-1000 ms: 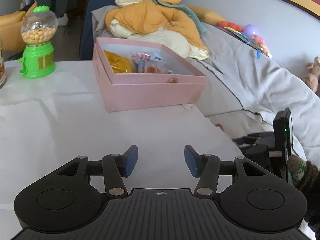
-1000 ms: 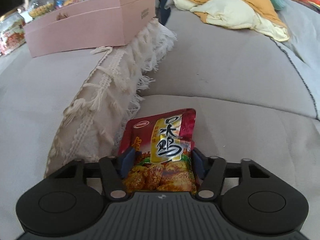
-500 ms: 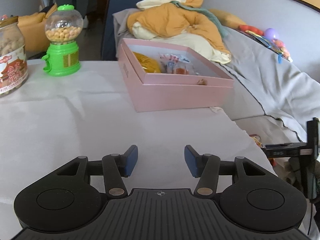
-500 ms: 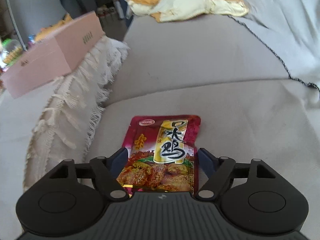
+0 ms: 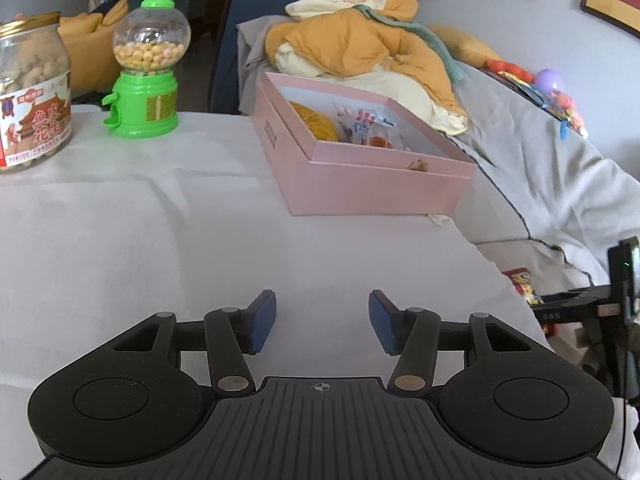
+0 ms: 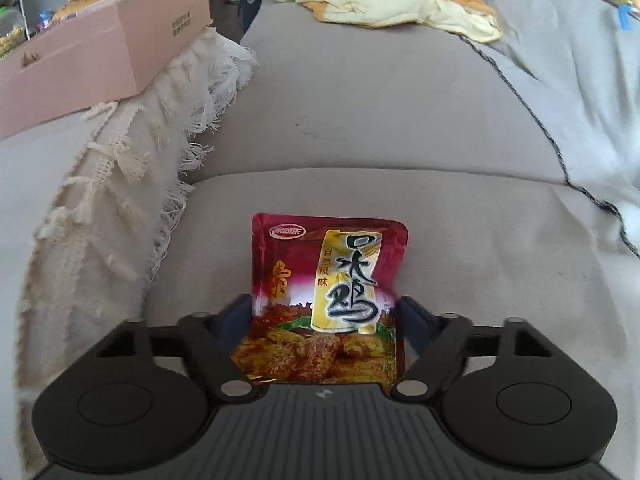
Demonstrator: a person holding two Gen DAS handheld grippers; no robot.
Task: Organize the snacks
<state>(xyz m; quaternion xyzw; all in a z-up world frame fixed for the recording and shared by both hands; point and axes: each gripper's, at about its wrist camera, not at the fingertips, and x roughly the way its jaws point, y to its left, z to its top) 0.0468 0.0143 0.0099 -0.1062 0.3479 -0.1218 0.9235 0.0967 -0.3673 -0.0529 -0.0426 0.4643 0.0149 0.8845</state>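
1. Left gripper [image 5: 322, 322]: swung leftward over the white-clothed counter [image 5: 120, 248] since a second ago, fingers spread apart, gripping nothing. Newly in view at 10 o'clock: one clear plastic peanut jar with a gold lid [image 5: 32, 96]; beside it, one green gumball dispenser [image 5: 146, 68].
2. One open pink cardboard box [image 5: 372, 176] at 1 o'clock, apparently three wrapped snacks inside; likely the drop-off spot.
3. Right gripper [image 6: 326, 318]: fingers pressed against both edges of one glossy red foil chicken-snack pouch [image 6: 328, 280], now seemingly raised above the grey sofa cushion [image 6: 400, 120]. Probably lifted, with carrying toward the box at 10 o'clock next.
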